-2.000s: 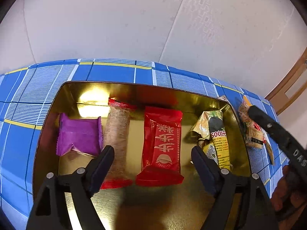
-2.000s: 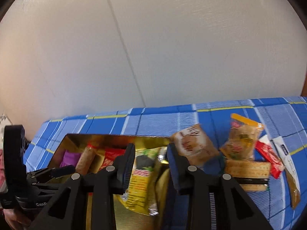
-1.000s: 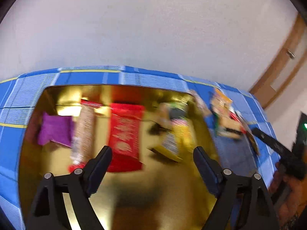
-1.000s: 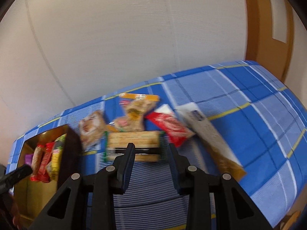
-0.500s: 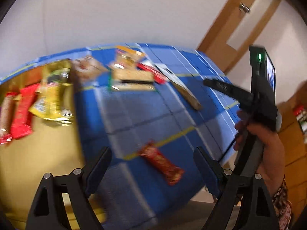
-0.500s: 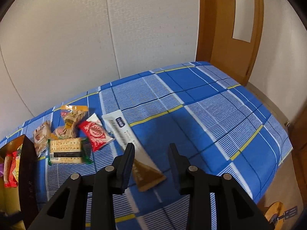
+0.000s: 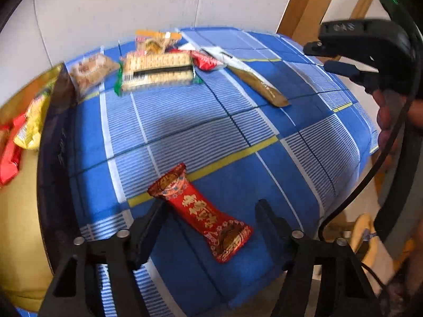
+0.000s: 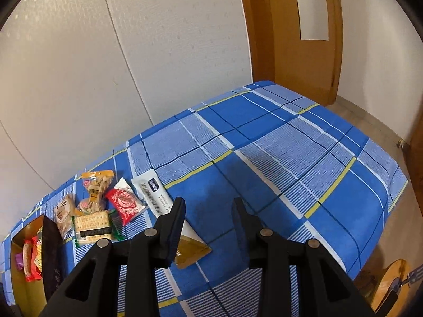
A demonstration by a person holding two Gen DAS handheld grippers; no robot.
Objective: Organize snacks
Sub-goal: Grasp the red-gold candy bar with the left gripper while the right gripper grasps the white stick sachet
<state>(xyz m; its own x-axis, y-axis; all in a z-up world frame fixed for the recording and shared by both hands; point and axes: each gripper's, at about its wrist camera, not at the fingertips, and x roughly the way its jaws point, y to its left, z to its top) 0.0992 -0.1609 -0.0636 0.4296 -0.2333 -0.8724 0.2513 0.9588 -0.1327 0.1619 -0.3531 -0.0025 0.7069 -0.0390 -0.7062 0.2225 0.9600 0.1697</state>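
A red patterned snack packet (image 7: pixel 201 212) lies on the blue checked cloth, between the fingers of my open left gripper (image 7: pixel 211 211), just above it. The gold box (image 7: pixel 18 211) with several snacks is at the left; it also shows in the right wrist view (image 8: pixel 15 288). A cracker pack (image 7: pixel 158 71), a small red packet (image 7: pixel 207 60), a long white-and-gold packet (image 7: pixel 253 79) and other bags lie farther back. My right gripper (image 8: pixel 208 211) is open and empty, held high over the cloth, its left finger above the long packet (image 8: pixel 158 200). It shows at the upper right in the left wrist view (image 7: pixel 362 47).
The box's dark wall (image 7: pixel 53 158) stands just left of the red packet. The table's right edge (image 8: pixel 383 227) drops to the floor, with a wooden door (image 8: pixel 298 37) behind and a round wooden thing (image 8: pixel 388 288) on the floor.
My left gripper has swung right from over the gold box to the red packet on the cloth and come down close to it. My right gripper has left the box, moved right and risen.
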